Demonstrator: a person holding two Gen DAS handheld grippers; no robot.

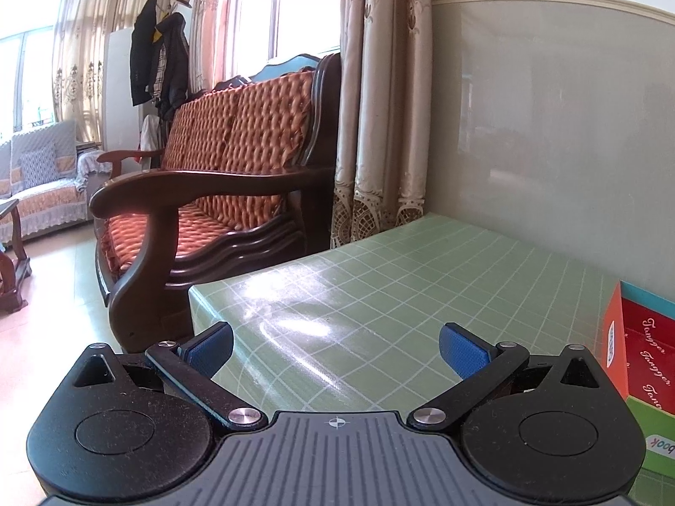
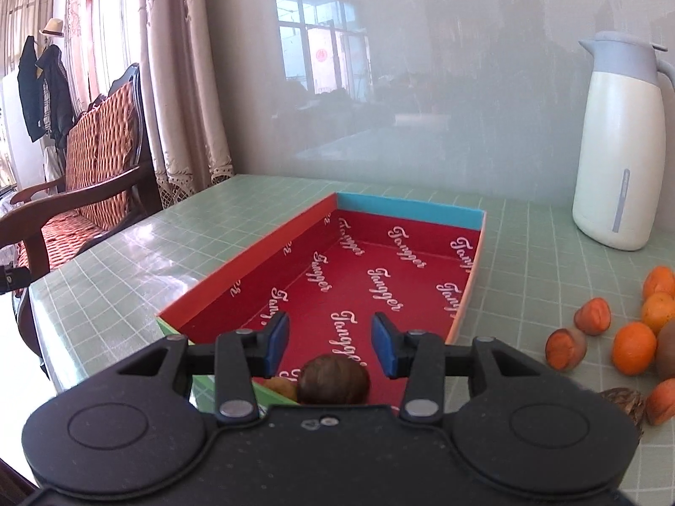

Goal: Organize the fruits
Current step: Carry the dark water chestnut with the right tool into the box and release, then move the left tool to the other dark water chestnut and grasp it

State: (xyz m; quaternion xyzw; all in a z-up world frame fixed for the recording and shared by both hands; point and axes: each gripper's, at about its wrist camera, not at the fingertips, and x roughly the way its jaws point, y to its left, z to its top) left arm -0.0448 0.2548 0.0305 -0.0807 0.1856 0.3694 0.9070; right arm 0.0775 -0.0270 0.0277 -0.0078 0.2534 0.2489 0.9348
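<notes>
My right gripper [image 2: 331, 343] hangs over the near end of a red-lined cardboard box [image 2: 249, 270]. It is open, and both blue pads [image 2: 278, 343] show bare faces. Just under it a brown kiwi [image 2: 333, 381] lies on the box floor. Another brownish fruit [image 2: 283, 386] lies beside the kiwi, partly hidden by the gripper. Loose fruit sits on the table right of the box: small oranges [image 2: 633, 348] and orange-brown pieces [image 2: 592, 316]. My left gripper [image 1: 335, 350] is open wide over the bare green tablecloth [image 1: 379, 278], with the box [image 1: 641, 354] at its right.
A white and grey thermos jug [image 2: 620, 147] stands at the back right against the wall. A wooden armchair with orange cushions [image 1: 236, 147] stands just past the table's left edge. A rough brown fruit [image 2: 624, 400] lies near the right gripper's housing.
</notes>
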